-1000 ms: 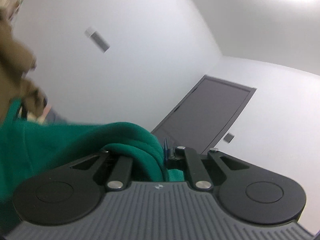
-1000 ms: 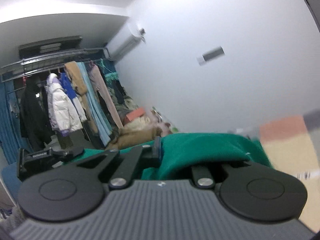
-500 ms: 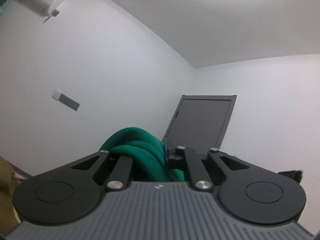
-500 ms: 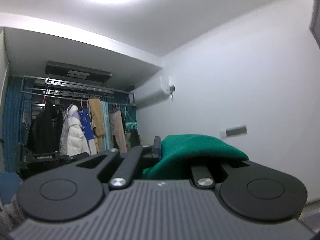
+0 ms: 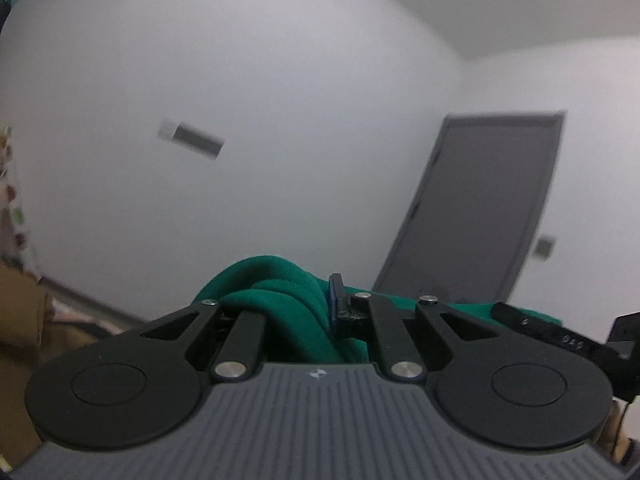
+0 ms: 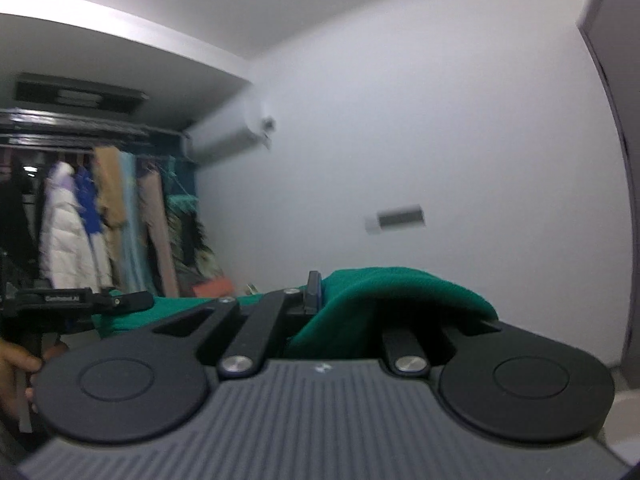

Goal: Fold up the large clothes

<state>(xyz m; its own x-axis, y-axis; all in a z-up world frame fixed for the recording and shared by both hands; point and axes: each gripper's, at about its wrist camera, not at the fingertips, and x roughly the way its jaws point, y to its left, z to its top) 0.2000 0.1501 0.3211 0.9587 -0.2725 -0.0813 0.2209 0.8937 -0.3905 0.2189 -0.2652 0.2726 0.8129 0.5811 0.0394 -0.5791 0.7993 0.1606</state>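
Observation:
A dark green garment bunches up between the jaws of my left gripper, which is shut on its edge. My right gripper is shut on another part of the same green garment, whose cloth drapes over its right finger. Both grippers point level and are held high. The green cloth stretches between them. In the right wrist view the left gripper shows at the left with a hand holding it. In the left wrist view the right gripper shows at the right edge.
A grey door stands in the white wall ahead of the left gripper. A clothes rail with several hanging coats and an air conditioner fill the left of the right wrist view. A brown pile lies low at the left.
Both grippers have risen with the green garment, which no longer spreads across the lower view. Both views swung up toward the ceiling, then came back down toward the wall; the other gripper now shows in each.

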